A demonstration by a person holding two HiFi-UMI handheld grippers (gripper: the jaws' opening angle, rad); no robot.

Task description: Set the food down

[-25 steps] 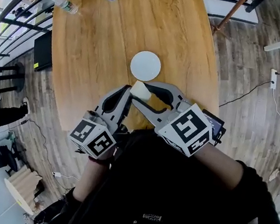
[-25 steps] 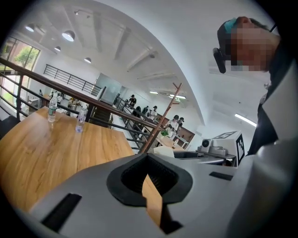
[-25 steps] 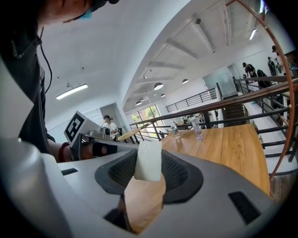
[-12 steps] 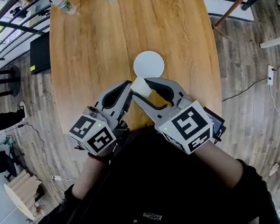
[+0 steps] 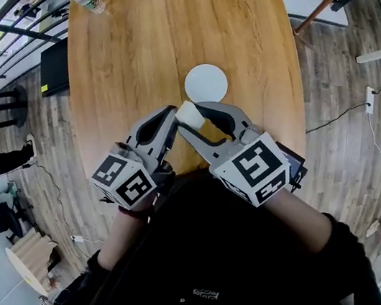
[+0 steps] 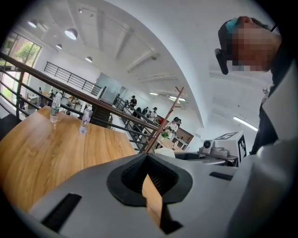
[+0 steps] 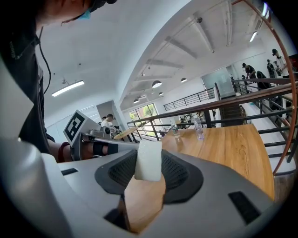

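The right claw pinches a white food block over the brown wooden counter. The left claw is pressed together.

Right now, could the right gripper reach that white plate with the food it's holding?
Probably yes. The right gripper, shut on the white food block, hovers just short of the white plate, with only bare table between them.

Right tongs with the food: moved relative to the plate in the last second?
No. The right tongs hold the food just short of the white plate, at its near edge, same small gap as a second ago.
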